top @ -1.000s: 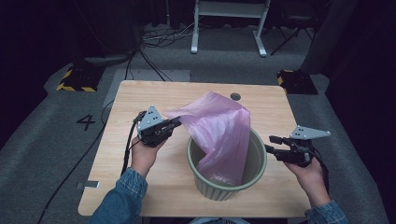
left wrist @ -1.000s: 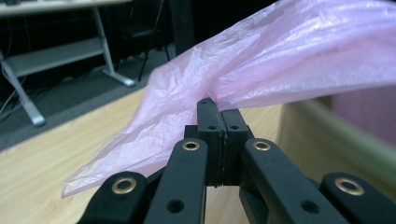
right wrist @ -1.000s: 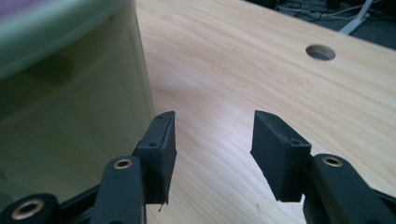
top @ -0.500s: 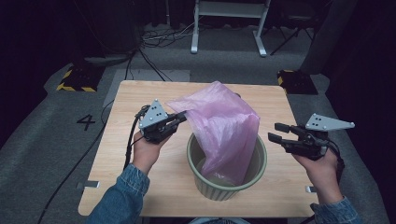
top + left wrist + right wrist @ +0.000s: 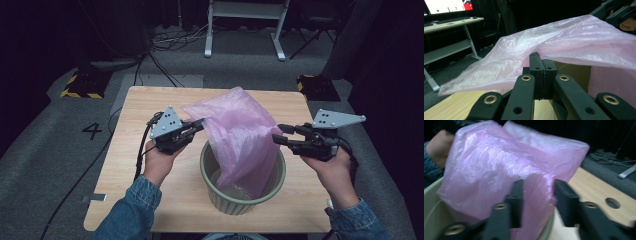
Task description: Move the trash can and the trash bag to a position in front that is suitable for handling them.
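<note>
Dark room, grey carpeted floor [image 5: 60, 165], pale wooden counter [image 5: 150, 100] with a round hole near the far edge. Stood on the counter: a round, pale green plastic bin [image 5: 243, 197], smooth-walled and a little tapered. Hung partly inside it, mostly lifted above the rim: a thin pink plastic bag [image 5: 240, 135], crinkly, glossy and half see-through.

Left gripper [image 5: 199, 126] seen with jaws pressed together, pinching the bag's edge on the left. Right gripper [image 5: 276, 135] held at the bag's right side, jaws just been closing, film bulging between them in the right gripper view; gap visible on both sides, so judged spread and not yet gripping.

Probably the step: opening the bag's mouth to line the bin. Best done by catching one layer only on the right, opposite the left pinch, then drawing the two edges apart and down over the rim without jerking, since such film looked likely to tear or slip.
</note>
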Demonstrator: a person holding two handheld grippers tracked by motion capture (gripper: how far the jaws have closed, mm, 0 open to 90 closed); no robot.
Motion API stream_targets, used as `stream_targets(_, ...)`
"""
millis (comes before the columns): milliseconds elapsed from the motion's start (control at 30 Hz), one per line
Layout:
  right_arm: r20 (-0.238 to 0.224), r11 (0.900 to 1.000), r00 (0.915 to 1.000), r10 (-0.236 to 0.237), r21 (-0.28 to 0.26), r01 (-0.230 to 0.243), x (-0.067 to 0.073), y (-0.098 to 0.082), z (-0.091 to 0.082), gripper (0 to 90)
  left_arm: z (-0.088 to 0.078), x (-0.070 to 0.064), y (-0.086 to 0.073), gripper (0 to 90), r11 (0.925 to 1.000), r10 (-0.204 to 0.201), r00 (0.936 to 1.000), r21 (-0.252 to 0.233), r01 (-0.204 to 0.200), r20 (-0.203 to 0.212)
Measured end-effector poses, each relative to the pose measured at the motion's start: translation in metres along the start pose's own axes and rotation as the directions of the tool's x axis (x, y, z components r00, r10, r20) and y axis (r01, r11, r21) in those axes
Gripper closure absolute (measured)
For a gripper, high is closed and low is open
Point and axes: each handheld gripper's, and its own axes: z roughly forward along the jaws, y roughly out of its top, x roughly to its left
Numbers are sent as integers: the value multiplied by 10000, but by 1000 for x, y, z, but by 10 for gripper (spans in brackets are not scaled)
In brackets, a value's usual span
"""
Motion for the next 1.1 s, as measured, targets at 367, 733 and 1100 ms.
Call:
stream_targets(367, -1039, 9819, 9920, -717, 1672, 885, 38, -17, 11, 793, -7, -27, -4, 893, 9992, 376, 9961, 96, -385, 801)
stream_targets(733, -1524, 9579, 9858, -706, 2654, 1096, 58, -30, 7, 733, 0, -54, -8, 892, 9957, 775, 9817, 375, -852, 1738)
stream_targets(1100, -878, 9836, 9923, -879, 1499, 1004, 54, -18, -15, 480, 3, -62, -13, 892, 9927, 823, 9738, 687, -989, 2120)
